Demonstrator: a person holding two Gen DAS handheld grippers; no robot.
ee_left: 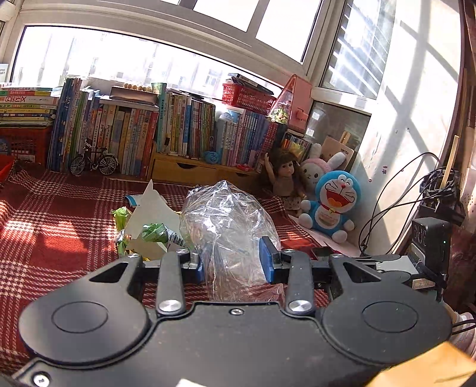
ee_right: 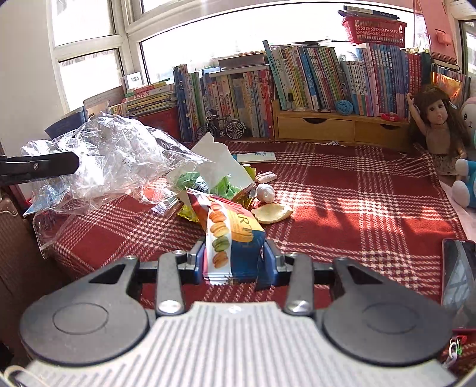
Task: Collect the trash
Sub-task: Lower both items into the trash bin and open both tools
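A sunlit worktop (ee_right: pixel 342 190) draped in a red-and-white plaid cloth holds a small heap of trash, with 2 hand-held tools at work over it. The left tool (ee_left: pixel 235 262) has its 2 blue-padded fingers (ee_left: pixel 265 256) closed on the lower part of a crumpled clear plastic bag (ee_left: pixel 226 214), which stands up between them above the cloth; in the right wrist view the same bag (ee_right: pixel 104 160) billows at the left edge of the worktop, pinched by a dark finger that reaches in from the left. The right tool (ee_right: pixel 233 263) grips a snack wrapper (ee_right: pixel 230 235) printed with orange and green macarons, its crimped end caught between the blue pads and the rest angled up and away toward the heap. Just beyond the wrapper lie green candy wrappers (ee_right: pixel 190 180), a torn white sheet of paper (ee_right: pixel 220 157), a piece of pale fruit peel (ee_right: pixel 272 212) and a small whitish wad (ee_right: pixel 264 192), all close together near the middle of the cloth. A phone (ee_right: pixel 458 274) rests at the right edge of the worktop. Behind the heap, rows of books (ee_right: pixel 312 77) line the window wall, with a miniature bicycle (ee_right: pixel 220 126) standing in front of them, a red basket (ee_right: pixel 374 28) on top, and a doll (ee_right: pixel 437 119) beside a blue plush toy (ee_left: pixel 333 205) in the corner.
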